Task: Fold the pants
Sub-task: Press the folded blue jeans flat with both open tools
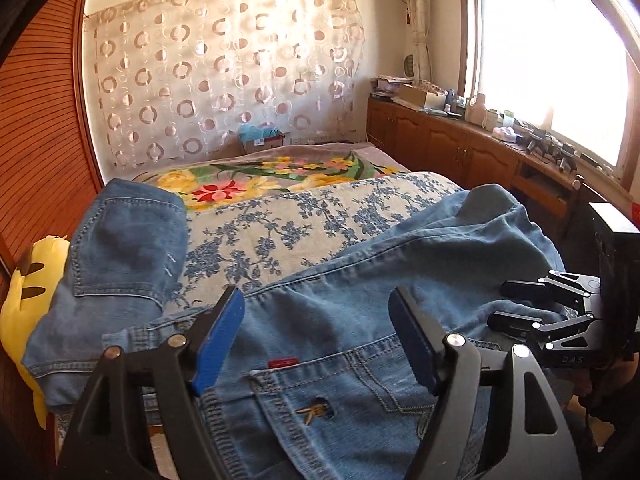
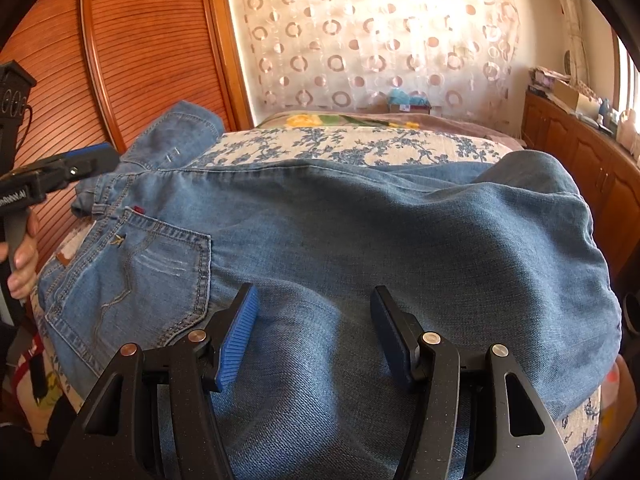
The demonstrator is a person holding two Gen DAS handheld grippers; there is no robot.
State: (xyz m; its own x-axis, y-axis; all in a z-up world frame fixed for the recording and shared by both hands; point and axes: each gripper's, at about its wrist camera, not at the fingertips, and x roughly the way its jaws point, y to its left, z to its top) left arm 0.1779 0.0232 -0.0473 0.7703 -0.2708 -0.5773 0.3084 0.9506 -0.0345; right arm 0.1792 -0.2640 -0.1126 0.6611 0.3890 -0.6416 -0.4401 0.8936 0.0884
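Note:
Blue denim pants lie spread across the bed, back side up, with a red tab and a stitched back pocket at the waist end. One part of the denim lies turned up at the far left. My left gripper hovers open over the waistband, nothing between its blue pads. My right gripper stands open over the thigh area of the pants, with cloth below it and none pinched. Each gripper shows in the other's view: the right gripper at the right edge, the left gripper at the left, held by a hand.
The bed carries a blue floral cover and a bright flowered blanket behind it. A yellow plush toy sits at the bed's left edge beside a louvred wooden wardrobe. Cluttered wooden cabinets run under the window on the right.

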